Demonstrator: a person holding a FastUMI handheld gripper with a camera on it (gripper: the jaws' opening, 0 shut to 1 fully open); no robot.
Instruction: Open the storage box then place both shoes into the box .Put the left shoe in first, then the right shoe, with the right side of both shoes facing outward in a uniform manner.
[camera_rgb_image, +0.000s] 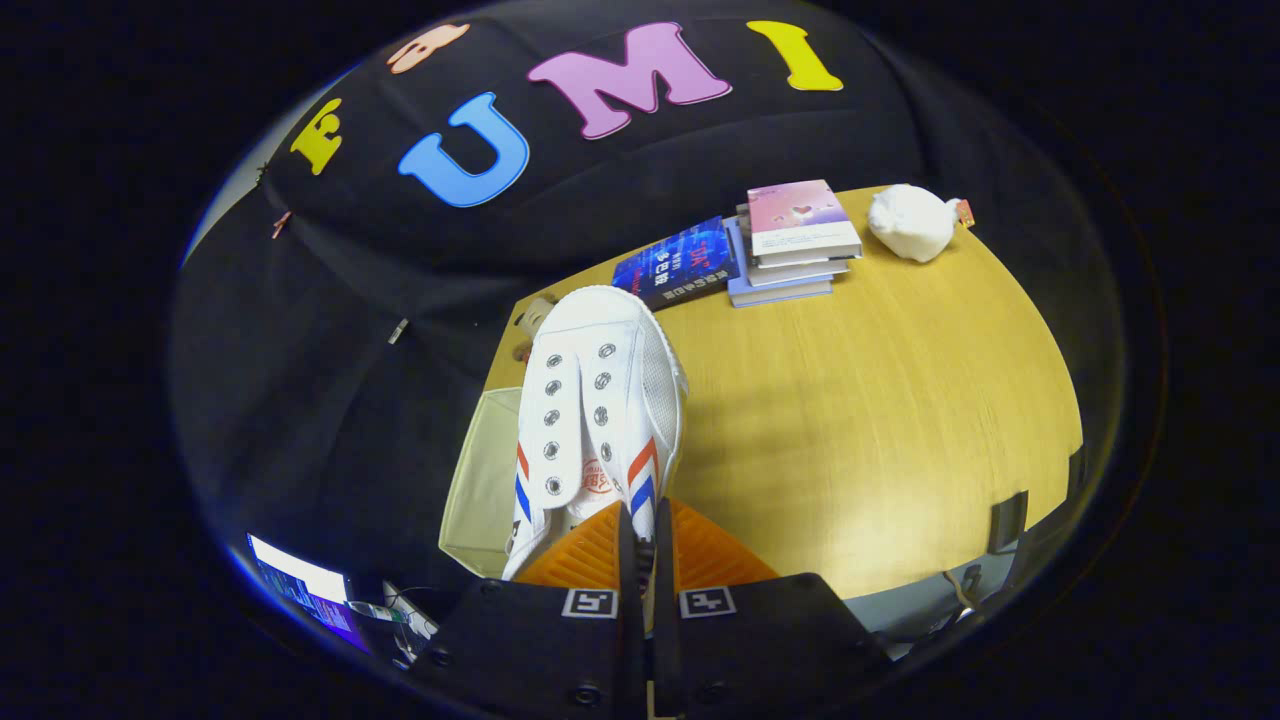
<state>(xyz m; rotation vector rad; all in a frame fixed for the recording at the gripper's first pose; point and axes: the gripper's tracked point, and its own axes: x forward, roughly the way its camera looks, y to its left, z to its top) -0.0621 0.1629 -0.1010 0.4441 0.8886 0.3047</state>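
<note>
You look from the camera on the gripper (645, 535), forward along its fingers and steeply down, close over a white shoe (595, 410), with the wooden table (880, 420) and stacked books (795, 245) beyond.

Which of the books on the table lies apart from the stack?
The dark blue book, flat on the table left of the stack. The hand-held gripper is shut on the white shoe.
</note>
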